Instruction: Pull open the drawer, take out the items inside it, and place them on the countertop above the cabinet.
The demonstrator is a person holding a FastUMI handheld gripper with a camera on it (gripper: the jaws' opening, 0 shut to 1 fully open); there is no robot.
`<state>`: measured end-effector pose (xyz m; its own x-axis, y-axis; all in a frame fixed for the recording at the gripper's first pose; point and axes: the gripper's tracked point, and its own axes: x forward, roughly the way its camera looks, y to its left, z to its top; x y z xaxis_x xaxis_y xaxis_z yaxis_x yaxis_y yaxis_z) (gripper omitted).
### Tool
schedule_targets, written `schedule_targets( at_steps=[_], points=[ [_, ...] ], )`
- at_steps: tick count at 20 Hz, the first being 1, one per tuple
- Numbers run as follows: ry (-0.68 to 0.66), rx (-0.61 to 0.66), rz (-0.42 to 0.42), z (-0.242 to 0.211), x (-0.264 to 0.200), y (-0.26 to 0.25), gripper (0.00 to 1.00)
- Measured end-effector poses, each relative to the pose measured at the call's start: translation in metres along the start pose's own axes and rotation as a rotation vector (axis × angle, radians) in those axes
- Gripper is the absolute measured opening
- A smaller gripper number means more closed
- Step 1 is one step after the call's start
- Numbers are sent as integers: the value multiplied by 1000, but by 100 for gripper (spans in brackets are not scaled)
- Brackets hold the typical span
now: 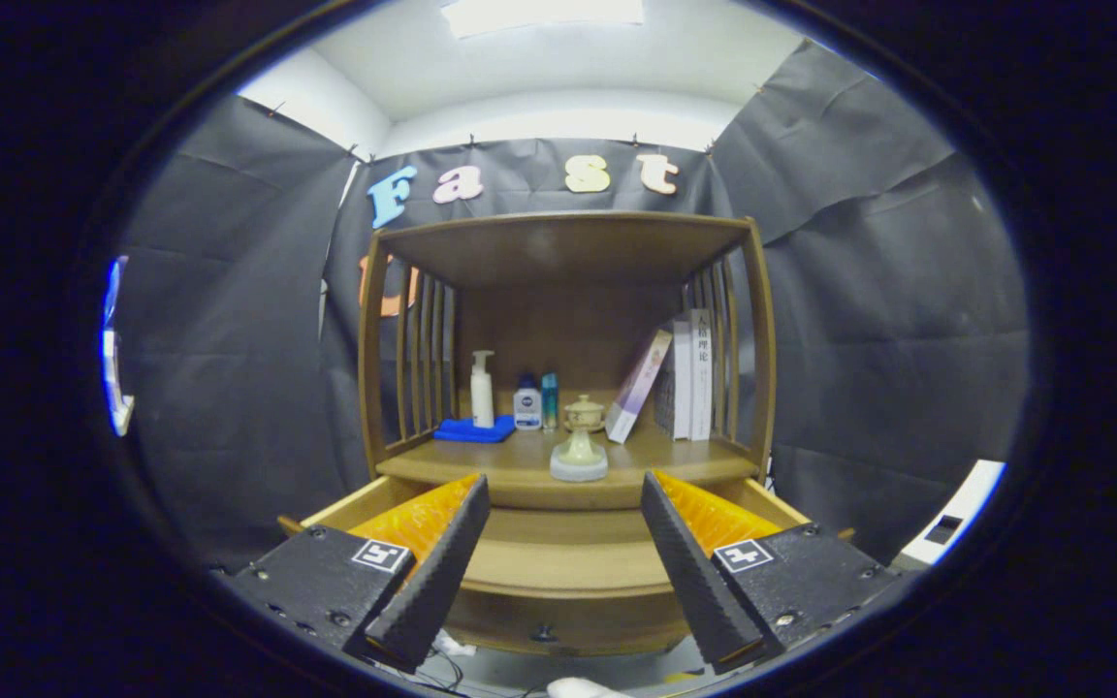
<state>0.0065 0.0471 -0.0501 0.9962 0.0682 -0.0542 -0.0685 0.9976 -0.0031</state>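
Tongs (563, 572) spread wide and empty over the pulled-out drawer (558, 562), small ceramic piece (579, 456) on the surface (520, 470) at twelve o'clock beyond them

Black cloth walls (229, 320), white ceiling (lit panel (541, 14)), wooden shelf unit (563, 242)

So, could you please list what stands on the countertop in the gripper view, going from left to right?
Blue cloth → white pump bottle → small white bottle → teal bottle → ceramic lidded cup → leaning book → upright books. The gripper hangs open over the pulled-out drawer.
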Motion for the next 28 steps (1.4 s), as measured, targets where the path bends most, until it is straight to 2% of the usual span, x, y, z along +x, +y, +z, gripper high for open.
schedule_targets(
  at_steps=[1,2,4,10,15,20,28],
  points=[
    [3,-6,-1,-10,-4,-2,99],
    [14,-10,-23,-2,-30,-14,99],
    [32,-1,-39,-22,-32,-22,100],
    [162,69,-36,-94,-23,-27,99],
    [227,29,-38,-124,-8,-22,99],
    [202,16,-94,-124,6,-19,100],
    [219,19,-67,-120,32,-17,99]
  ],
)
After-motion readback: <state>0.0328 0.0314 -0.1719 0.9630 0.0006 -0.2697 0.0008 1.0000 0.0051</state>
